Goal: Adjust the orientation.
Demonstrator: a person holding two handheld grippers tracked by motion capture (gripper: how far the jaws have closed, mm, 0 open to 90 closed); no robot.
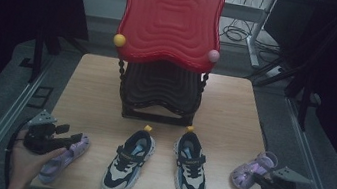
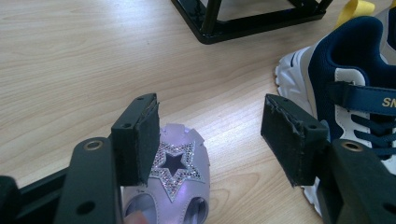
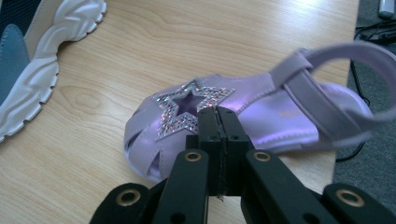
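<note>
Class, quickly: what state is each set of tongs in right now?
Left tongs: open, jaws wide above the left purple sandal, not gripping it.
Right tongs: closed, jaws together, empty, just before the right purple sandal.

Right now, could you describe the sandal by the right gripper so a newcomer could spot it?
Start at the red shelf, then go to the table's near right corner. The purple sandal there overhangs the edge, unlike its twin at the left.

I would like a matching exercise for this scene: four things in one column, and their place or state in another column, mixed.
1. left gripper
2. right gripper
3. red tray
4. sneakers

a. on top of the black stand
b. jaws shut
c. between the two purple sandals
d. jaws open

Pairs: 1-d, 2-b, 3-a, 4-c
</note>
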